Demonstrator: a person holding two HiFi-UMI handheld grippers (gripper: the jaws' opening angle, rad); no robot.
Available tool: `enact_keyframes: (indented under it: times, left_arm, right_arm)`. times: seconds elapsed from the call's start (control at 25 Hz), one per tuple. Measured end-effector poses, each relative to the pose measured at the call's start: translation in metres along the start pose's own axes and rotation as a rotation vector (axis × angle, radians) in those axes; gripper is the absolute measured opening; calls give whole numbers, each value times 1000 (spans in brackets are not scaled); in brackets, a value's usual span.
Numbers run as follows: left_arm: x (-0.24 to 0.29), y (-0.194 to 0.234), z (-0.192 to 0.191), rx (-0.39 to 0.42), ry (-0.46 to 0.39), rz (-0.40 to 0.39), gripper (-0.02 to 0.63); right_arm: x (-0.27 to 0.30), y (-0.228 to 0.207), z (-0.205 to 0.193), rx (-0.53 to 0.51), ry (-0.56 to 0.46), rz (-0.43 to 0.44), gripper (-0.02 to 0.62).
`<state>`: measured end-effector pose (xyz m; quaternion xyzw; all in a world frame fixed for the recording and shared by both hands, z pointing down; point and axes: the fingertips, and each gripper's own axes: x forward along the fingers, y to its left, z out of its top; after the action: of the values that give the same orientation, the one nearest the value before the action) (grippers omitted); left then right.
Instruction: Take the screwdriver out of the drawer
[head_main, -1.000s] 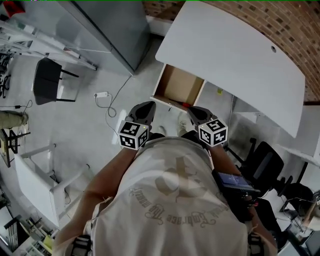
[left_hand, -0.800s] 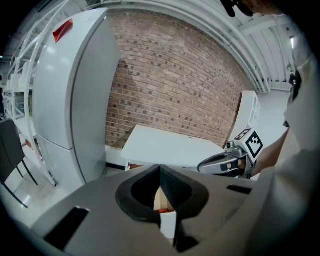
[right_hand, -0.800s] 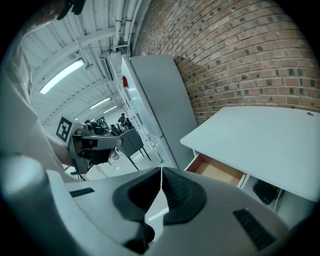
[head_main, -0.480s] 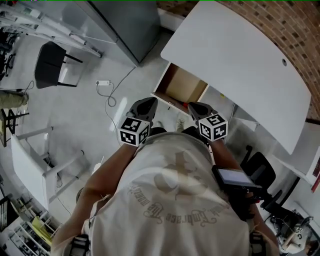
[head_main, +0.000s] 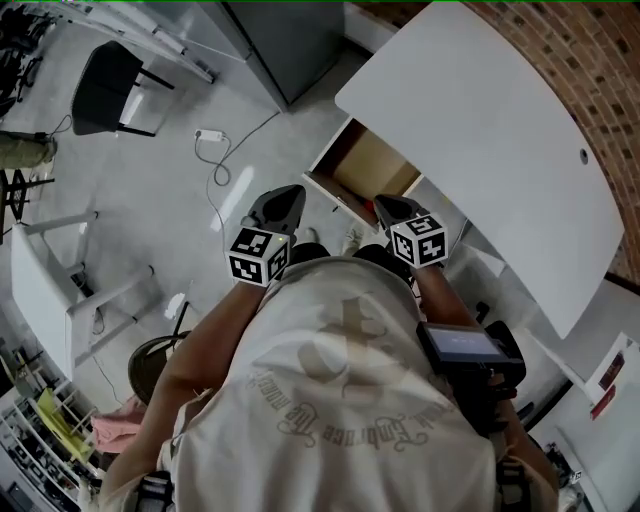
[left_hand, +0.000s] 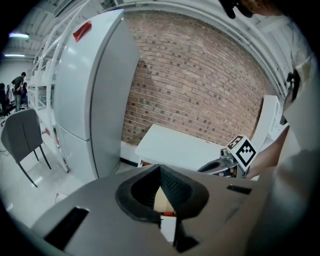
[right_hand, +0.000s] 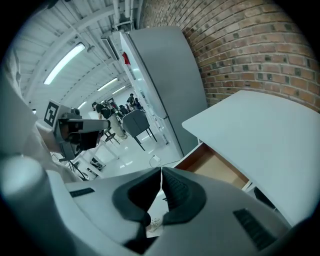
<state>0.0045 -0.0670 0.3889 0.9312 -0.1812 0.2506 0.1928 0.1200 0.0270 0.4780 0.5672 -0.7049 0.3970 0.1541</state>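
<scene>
White desk (head_main: 480, 140) by brick wall (head_main: 590, 70), wooden drawer (head_main: 372, 168) open, left claw (head_main: 285, 198) and right claw (head_main: 390, 206) both clenched, empty

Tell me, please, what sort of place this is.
Probably a workshop or lab hall: a bare brick wall, a white desk with an open drawer, and a tall grey cabinet.

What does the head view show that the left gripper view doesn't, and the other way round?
Only the head view: the white power strip with its cable on the floor, and a pink cloth at lower left. Only the left gripper view: the left gripper with its claw tips together and nothing between them, a red label, and people far off. Both: the white table, brick wall, grey cabinet, right gripper and open drawer, a mere sliver in the left gripper view.
</scene>
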Motion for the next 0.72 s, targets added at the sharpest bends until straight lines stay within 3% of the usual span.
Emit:
enact_keyframes:
  times: [0.72]
  left_arm:
    - [1,7,-18,-125,-7,149,20]
  right_arm:
    - [57,-21,-32,-115,245,77,25]
